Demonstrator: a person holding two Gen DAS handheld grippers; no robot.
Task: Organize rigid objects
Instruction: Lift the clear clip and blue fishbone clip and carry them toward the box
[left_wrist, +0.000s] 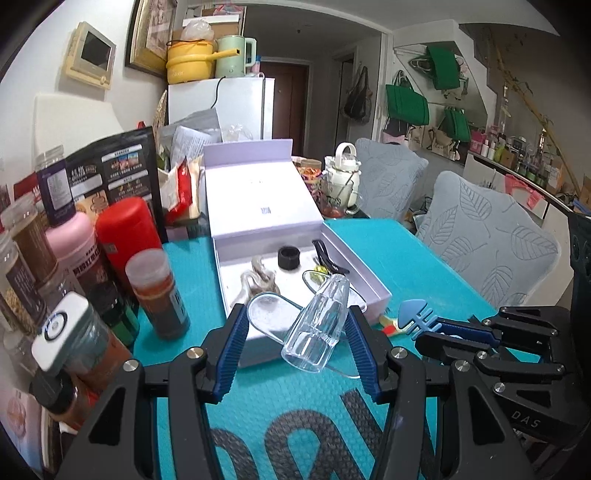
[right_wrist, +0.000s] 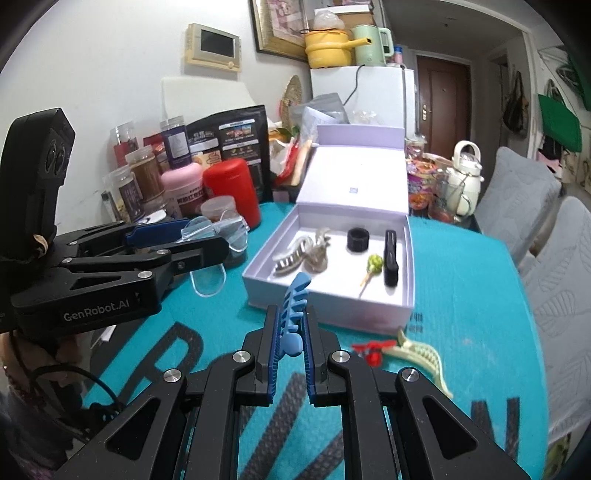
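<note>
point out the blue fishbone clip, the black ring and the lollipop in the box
blue fishbone clip (right_wrist: 295, 306), right wrist view, on its spine
black ring (right_wrist: 358, 240), right wrist view, on its outer wall
lollipop (right_wrist: 375, 262), right wrist view, on its green head

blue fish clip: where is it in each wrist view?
Left wrist: blue fish clip at right of centre, held in the right gripper, beside the box's near corner.
Right wrist: bottom centre, clamped between that gripper's pads, in front of the box.
Shared landmark: lilac box.
</note>
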